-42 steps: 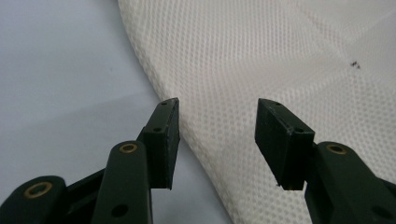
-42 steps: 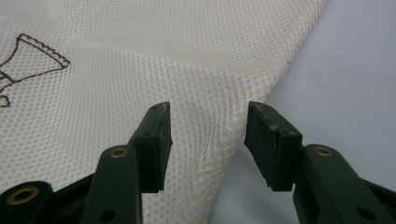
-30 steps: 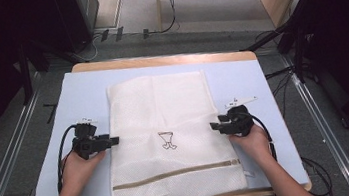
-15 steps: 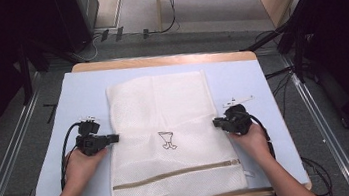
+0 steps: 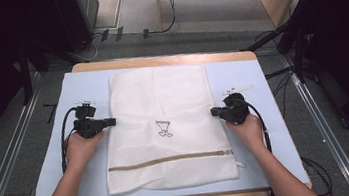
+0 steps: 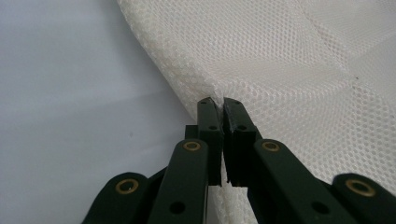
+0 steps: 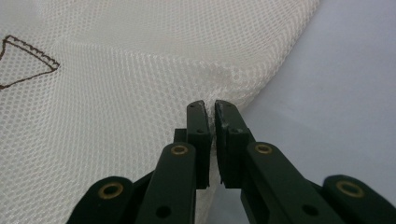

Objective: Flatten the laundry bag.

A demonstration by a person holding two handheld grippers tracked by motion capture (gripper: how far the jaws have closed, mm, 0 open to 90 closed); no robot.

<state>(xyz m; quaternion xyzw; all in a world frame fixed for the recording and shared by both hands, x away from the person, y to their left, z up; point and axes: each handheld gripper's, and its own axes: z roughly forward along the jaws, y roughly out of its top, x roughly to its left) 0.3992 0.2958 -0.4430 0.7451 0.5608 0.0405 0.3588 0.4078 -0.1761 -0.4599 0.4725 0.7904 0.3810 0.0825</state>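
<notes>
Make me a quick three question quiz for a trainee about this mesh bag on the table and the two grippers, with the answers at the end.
1. True or false: the left gripper is shut on the edge of the mesh bag.
2. Where does the bag's zipper lie? A) along the far end B) across the bag near the person's end C) down the left side
3. What does the right gripper pinch?

Key
1. True: its jaws pinch the bag's left edge.
2. B
3. The bag's right edge, level with the small drawn mark.
</notes>
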